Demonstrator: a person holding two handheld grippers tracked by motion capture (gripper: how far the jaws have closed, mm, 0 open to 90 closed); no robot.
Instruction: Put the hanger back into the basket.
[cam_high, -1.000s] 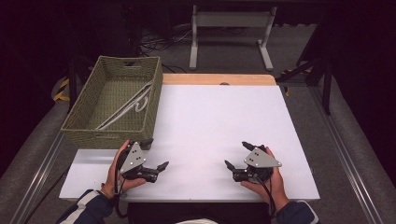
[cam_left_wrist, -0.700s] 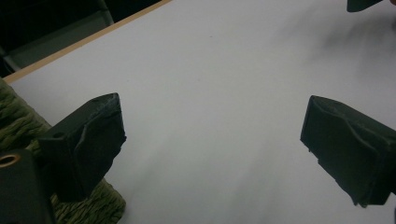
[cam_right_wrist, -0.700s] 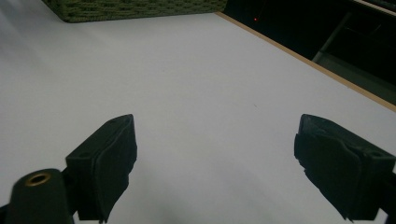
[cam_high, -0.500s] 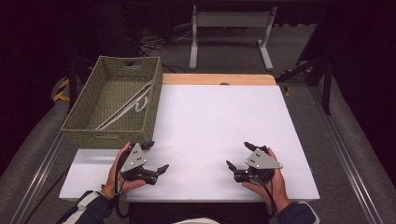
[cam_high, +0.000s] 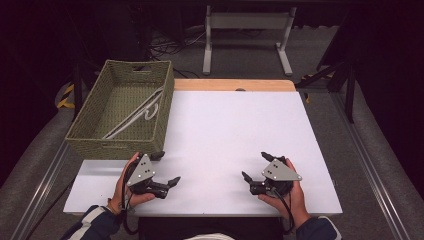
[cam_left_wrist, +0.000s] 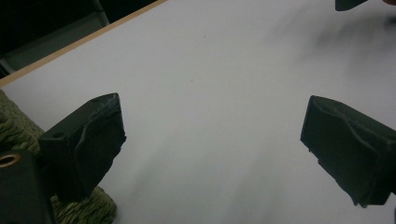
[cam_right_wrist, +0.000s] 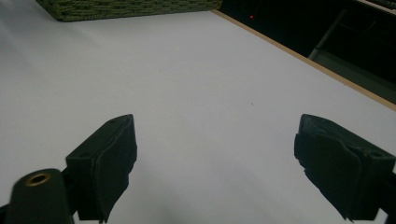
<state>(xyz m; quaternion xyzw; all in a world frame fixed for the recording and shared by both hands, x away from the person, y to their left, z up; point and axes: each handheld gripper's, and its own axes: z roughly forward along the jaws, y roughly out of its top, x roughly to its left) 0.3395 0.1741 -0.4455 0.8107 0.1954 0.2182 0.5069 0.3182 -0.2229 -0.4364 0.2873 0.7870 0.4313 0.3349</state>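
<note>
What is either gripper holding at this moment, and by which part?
Nothing. The left gripper and right gripper both stand open over the bare white table.

Green woven basket (cam_high: 95, 142) sits on the table's far-left corner, rectangular, upright, open top, with a handle cutout in its far wall. Inside it white hangers (cam_high: 134, 116) lie diagonally along the bottom, hook end toward the right wall, how many I can't tell. Basket's near wall is just beyond the left gripper (cam_high: 166, 169); a corner of the basket (cam_left_wrist: 14, 128) shows beside the left jaw in the left gripper view
</note>
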